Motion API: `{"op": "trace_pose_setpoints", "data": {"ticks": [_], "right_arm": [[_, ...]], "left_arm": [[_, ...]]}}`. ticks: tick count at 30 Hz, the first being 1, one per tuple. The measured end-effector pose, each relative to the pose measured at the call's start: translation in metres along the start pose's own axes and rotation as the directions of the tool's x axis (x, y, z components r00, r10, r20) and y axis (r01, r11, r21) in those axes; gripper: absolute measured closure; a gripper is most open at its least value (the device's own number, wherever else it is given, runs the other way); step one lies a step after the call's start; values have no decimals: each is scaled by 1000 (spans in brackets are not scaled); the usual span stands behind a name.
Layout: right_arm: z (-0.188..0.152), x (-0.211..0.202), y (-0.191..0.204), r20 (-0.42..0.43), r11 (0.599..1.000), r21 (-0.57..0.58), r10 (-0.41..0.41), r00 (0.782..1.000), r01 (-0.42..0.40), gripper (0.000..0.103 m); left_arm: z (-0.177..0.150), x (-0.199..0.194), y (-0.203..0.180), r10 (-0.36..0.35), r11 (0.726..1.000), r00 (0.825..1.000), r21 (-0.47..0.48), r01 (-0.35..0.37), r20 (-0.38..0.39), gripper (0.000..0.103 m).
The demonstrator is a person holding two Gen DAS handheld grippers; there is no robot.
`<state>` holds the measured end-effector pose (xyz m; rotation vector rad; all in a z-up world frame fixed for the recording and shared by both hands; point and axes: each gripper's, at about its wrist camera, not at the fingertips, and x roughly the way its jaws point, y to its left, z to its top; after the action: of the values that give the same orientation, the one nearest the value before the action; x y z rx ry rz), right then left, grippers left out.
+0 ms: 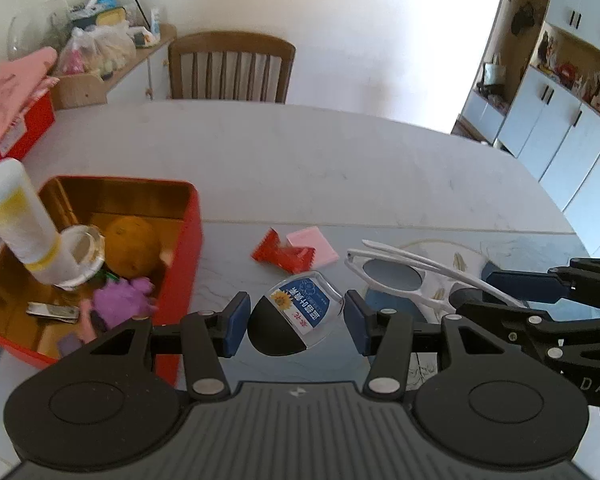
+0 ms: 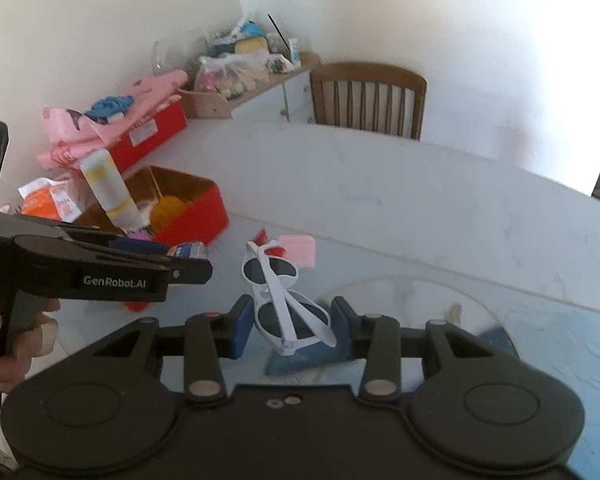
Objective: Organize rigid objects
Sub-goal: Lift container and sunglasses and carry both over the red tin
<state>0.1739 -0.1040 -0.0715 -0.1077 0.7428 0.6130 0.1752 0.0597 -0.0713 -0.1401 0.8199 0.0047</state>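
I see the red tin (image 1: 180, 248) cut by the left edge, its small contents blurred. My left gripper (image 2: 188, 266) hides most of the bottle (image 2: 190, 249) in the right wrist view.

Both cameras are sitting just behind their own jaws and looking forward and steeply down along them at a pale table (image 1: 340, 168). The left wrist view is facing the far wall and a wooden chair (image 1: 231, 67), with the red tin (image 1: 188, 240) close at its left. The right wrist view is looking from further right, so the chair (image 2: 368, 98) is lying right of centre. Both views are sharing the tin (image 2: 204, 208), the white sunglasses (image 1: 392, 272) (image 2: 288, 304) and each other's gripper at the frame edge.
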Motion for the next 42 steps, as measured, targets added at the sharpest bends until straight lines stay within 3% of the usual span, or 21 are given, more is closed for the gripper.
{"op": "trace_pose_setpoints", "data": {"ticks": [8, 17, 29, 42], "right_arm": [[23, 4, 32, 43, 999, -37, 16, 999, -14, 62], [49, 24, 76, 66, 996, -78, 49, 997, -44, 62], [72, 77, 129, 45, 990, -143, 26, 999, -19, 62], [80, 136, 172, -12, 971, -234, -50, 999, 46, 62]], "left_arm": [[12, -23, 38, 37, 999, 998, -40, -35, 42, 53], [16, -33, 94, 85, 994, 996, -75, -82, 35, 53], [12, -17, 158, 117, 991, 992, -66, -120, -45, 53], [11, 16, 174, 108, 994, 987, 34, -104, -122, 53]]}}
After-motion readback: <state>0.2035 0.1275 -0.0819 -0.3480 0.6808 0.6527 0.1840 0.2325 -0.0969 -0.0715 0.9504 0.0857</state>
